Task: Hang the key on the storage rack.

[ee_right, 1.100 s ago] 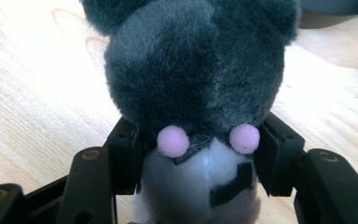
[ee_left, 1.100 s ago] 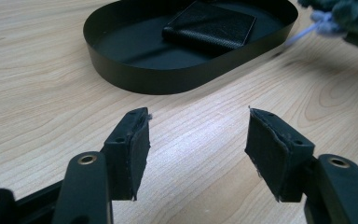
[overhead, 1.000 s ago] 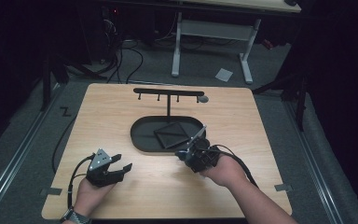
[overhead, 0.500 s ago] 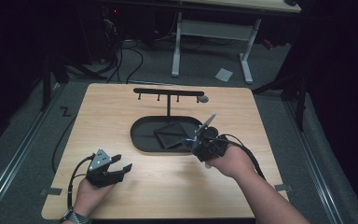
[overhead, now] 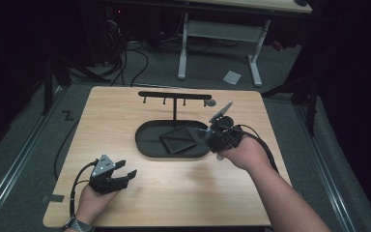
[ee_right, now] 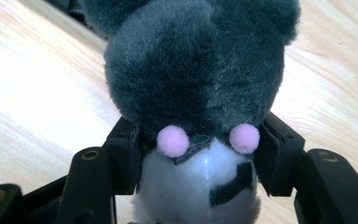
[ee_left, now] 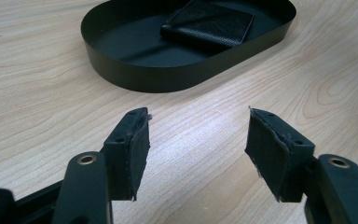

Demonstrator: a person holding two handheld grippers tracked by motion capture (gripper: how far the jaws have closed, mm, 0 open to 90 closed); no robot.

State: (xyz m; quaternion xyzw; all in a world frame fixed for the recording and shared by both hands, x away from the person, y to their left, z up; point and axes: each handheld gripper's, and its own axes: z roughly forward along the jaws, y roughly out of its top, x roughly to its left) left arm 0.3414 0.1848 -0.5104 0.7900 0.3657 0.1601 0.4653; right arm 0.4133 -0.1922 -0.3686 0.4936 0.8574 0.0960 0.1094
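The left gripper (overhead: 125,175) rests wide open and empty on the desk (overhead: 183,193). The right gripper (ee_right: 198,156) already clamps a plush toy (ee_right: 196,70), lifted beside the black tray (overhead: 147,145); placing it likely remains.

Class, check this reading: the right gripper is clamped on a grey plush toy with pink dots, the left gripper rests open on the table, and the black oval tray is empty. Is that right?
Not quite. The black oval tray is not empty: a black wallet lies in it, as the left gripper view shows. The rest stands: the right gripper is clamped on the grey plush toy and the left gripper rests open on the table.
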